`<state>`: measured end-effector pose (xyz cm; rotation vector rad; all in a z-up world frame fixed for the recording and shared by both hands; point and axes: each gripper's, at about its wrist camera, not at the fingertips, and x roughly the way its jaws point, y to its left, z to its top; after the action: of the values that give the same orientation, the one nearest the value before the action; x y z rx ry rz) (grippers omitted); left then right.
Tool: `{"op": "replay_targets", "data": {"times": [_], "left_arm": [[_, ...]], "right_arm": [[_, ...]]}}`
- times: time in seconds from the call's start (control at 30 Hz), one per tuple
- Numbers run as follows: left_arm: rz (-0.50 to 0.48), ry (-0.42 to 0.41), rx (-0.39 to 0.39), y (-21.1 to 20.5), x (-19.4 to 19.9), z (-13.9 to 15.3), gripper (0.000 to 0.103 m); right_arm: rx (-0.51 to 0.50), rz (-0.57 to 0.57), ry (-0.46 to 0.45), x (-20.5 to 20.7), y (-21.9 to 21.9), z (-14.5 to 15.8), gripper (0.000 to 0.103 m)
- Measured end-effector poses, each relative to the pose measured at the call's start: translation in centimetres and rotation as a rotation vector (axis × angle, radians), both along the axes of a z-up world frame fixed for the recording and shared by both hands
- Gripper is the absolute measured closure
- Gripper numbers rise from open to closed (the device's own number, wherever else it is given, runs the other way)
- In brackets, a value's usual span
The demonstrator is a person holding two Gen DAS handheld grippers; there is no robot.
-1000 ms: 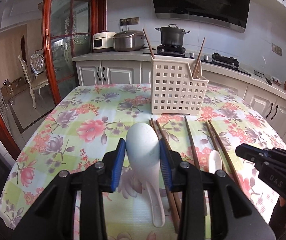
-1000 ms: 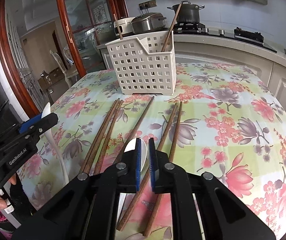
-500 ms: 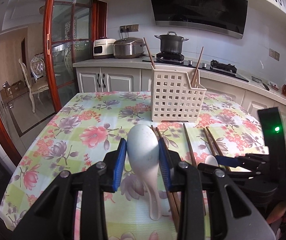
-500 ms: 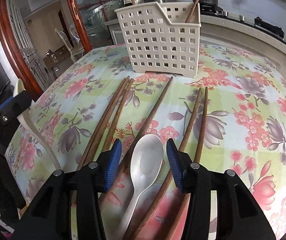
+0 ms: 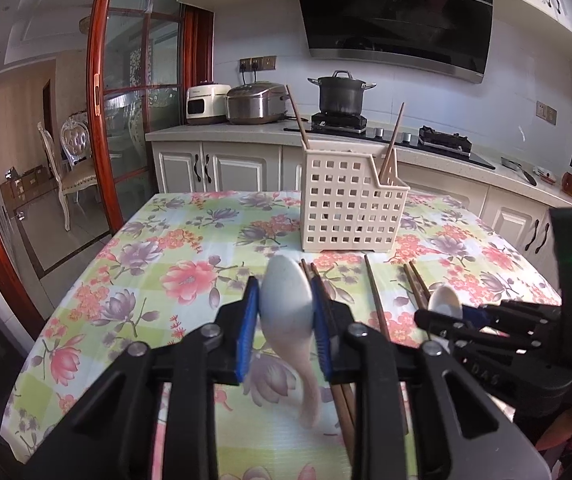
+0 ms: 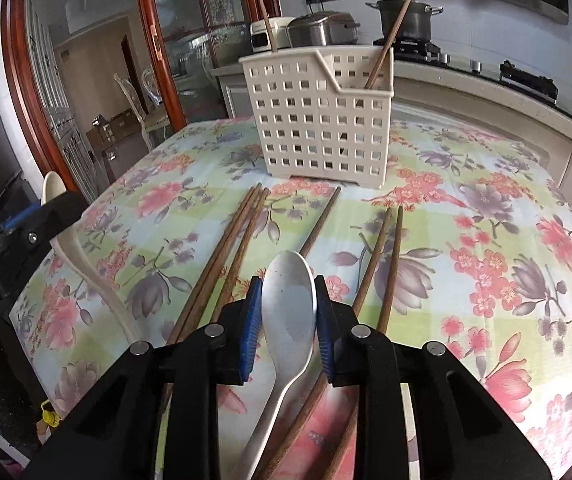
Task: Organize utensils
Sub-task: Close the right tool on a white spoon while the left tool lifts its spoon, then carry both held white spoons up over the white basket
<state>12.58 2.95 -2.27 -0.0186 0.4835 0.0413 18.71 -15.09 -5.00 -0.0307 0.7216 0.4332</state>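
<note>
My left gripper (image 5: 286, 304) has its jaws closing, its blue pads pressing the bowl of a white spoon (image 5: 288, 320) whose handle hangs down over the table. In the right wrist view that spoon (image 6: 55, 188) sticks up at the left edge. My right gripper (image 6: 288, 300) is closing too, with its pads against the bowl of a second white spoon (image 6: 288, 328) that lies among brown chopsticks (image 6: 221, 260). Seen from the left wrist, the right gripper (image 5: 446, 316) is low at the right. A cream slotted basket (image 6: 318, 120) stands further back with two chopsticks (image 6: 386, 40) upright in it.
More chopsticks (image 6: 386, 256) lie in loose pairs on the flowered tablecloth (image 6: 506, 240) between the grippers and the basket (image 5: 350, 204). Kitchen counter, stove with a pot (image 5: 342, 94) and rice cookers sit behind the table. A glass door and a chair (image 5: 73, 168) are at the left.
The right gripper, shut above the table a second ago, opened around the second spoon and has now narrowed onto its bowl. The left gripper kept hold of its spoon.
</note>
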Motion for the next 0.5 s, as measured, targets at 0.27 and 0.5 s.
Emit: {"op": "replay_targets", "data": {"times": [0.27, 0.5], "left_arm": [[-0.027, 0.002, 0.006, -0.3, 0.2, -0.3, 0.089], [-0.024, -0.030, 0.007, -0.4, -0.2, 0.4, 0.089]], "right_arm": [[0.001, -0.013, -0.059, -0.5, -0.7, 1.1, 0.092], [0.026, -0.021, -0.124, -1.3, -1.0, 2.6, 0.092]]}}
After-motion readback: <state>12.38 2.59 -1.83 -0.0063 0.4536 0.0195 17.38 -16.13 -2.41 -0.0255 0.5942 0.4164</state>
